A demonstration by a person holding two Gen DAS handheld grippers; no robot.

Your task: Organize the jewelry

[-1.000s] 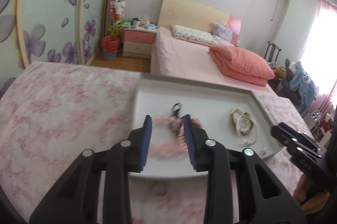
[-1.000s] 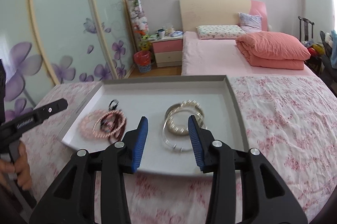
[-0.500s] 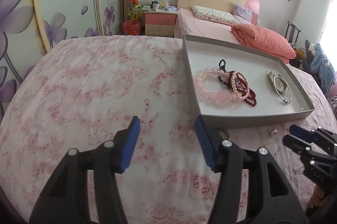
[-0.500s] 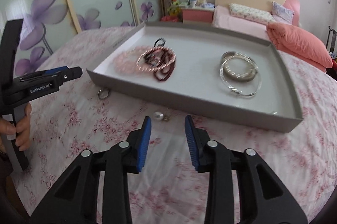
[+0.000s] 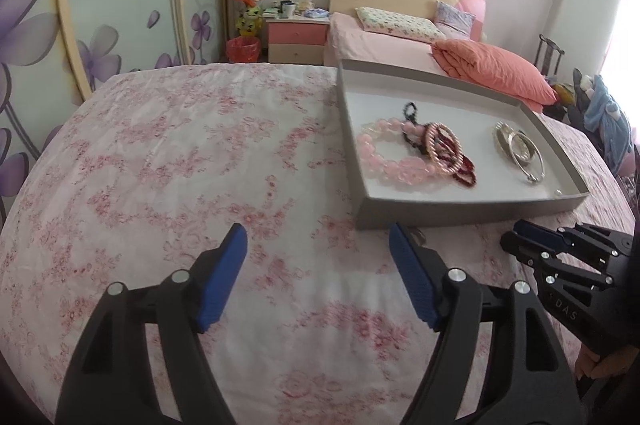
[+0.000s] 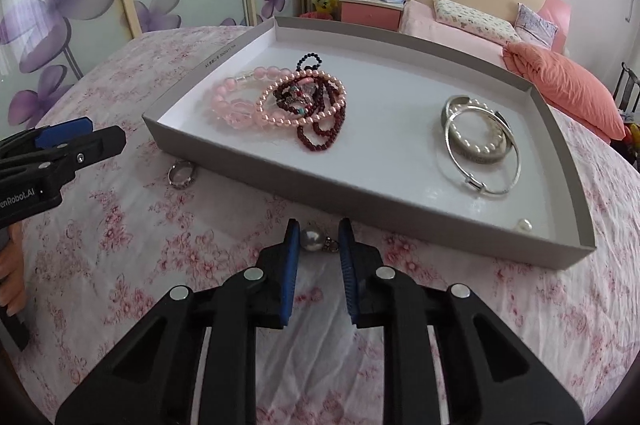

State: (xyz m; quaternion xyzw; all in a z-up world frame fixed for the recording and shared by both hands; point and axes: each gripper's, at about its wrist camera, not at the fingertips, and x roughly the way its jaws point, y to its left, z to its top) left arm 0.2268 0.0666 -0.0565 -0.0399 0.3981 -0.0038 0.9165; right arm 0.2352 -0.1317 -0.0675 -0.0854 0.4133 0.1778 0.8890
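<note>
I've got the right gripper [image 6: 316,239] w/ jaws just closing round the pearl earring [image 6: 312,239] lying on the floral cloth [image 6: 120,265] between its tips, not pinched yet, grey tray [image 6: 360,201] just ahead; left gripper [image 5: 318,247] gapes empty, so I squeeze gently on the pearl, then lift straight.

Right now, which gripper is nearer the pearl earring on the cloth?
Right. The right gripper straddles the pearl earring, its jaws just closing. The left gripper hangs open off to the side, near the ring.
</note>
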